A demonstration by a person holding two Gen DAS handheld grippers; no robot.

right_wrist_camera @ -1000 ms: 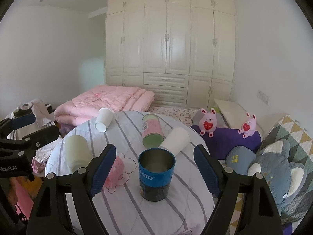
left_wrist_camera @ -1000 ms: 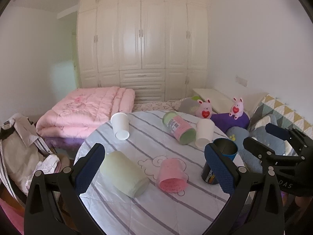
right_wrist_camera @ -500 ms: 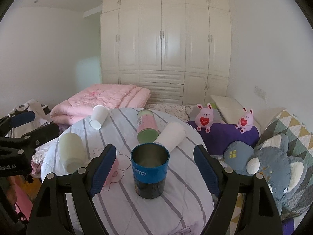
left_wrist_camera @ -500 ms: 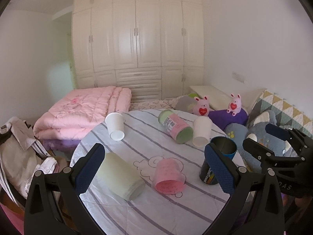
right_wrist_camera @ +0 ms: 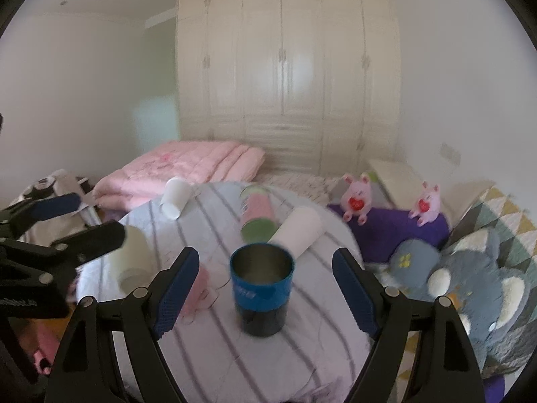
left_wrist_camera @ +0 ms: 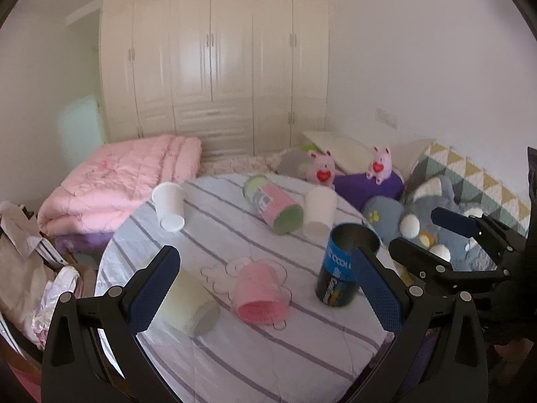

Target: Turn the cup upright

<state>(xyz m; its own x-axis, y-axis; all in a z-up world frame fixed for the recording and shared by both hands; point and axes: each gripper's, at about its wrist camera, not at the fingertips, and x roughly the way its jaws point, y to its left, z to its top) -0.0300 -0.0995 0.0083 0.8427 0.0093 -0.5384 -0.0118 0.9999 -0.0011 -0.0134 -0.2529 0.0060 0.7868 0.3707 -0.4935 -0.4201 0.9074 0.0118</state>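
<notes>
A blue and black metal cup (right_wrist_camera: 261, 292) stands upright on the round striped table (left_wrist_camera: 255, 362); it also shows in the left wrist view (left_wrist_camera: 345, 268). Several cups lie on their sides: a pink cup (left_wrist_camera: 261, 299), a pale green cup (left_wrist_camera: 188, 305), a pink and green cup (left_wrist_camera: 273, 208), and two white cups (left_wrist_camera: 169, 210) (left_wrist_camera: 319, 211). My left gripper (left_wrist_camera: 265, 288) is open and empty, above the pink cup. My right gripper (right_wrist_camera: 265, 292) is open and empty, with its jaws on either side of the upright blue cup, apart from it.
A pink quilt (left_wrist_camera: 124, 181) lies on the bed behind the table. Plush toys and cushions (right_wrist_camera: 470, 268) crowd the right side. Clothes (left_wrist_camera: 23, 255) are piled at the left. A white wardrobe (left_wrist_camera: 214, 67) fills the back wall.
Both grippers have drawn back and risen a little, so the table looks smaller and lower. The blue cup stays upright between the right gripper's open jaws. No cup has moved.
</notes>
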